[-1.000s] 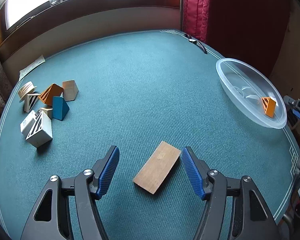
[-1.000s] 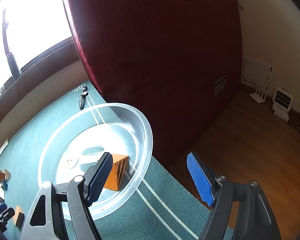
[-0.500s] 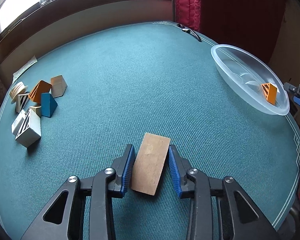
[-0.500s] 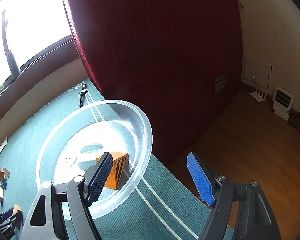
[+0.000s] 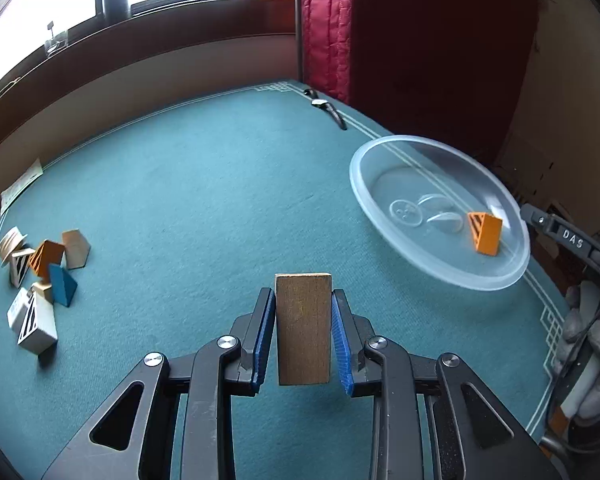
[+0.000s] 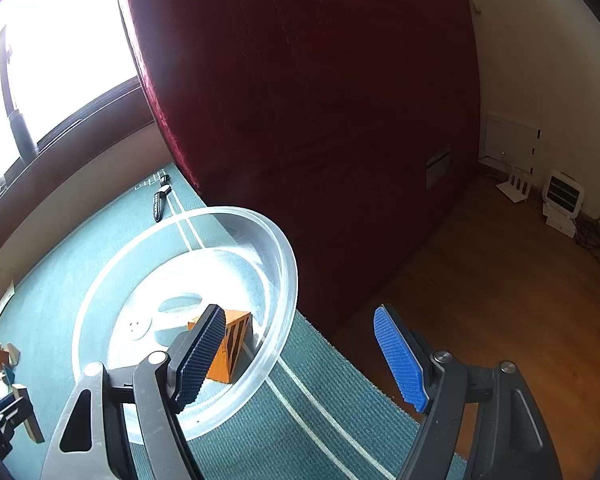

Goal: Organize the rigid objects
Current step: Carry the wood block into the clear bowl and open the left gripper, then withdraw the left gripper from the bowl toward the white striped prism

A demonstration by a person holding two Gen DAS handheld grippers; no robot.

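So, progress check going left to right across the teal surface (image 5: pixel 188 184); over at the far left there's the unsorted pile (image 5: pixel 40 276): a white block with black stripes (image 5: pixel 34 320), a blue wedge (image 5: pixel 62 285), an orange striped wedge (image 5: pixel 46 256), a plain wooden prism (image 5: pixel 76 249) and a couple of pale pieces behind them, all bunched together and untouched; that's most of the job left, I'd say.

In the middle the left hand-held gripper (image 5: pixel 303 330) is clamped on a flat wooden block (image 5: pixel 303 328), blue pads pressed on both long sides; its shadow sits apart on the carpet below, so it looks lifted clear.

To the right is the clear plastic bowl (image 5: pixel 496 280) with only one orange striped wedge (image 5: pixel 485 233) in it; so one piece done, one in hand.

The right hand-held gripper (image 6: pixel 300 356) hangs at the bowl's near rim with its jaws spread wide and nothing between them.
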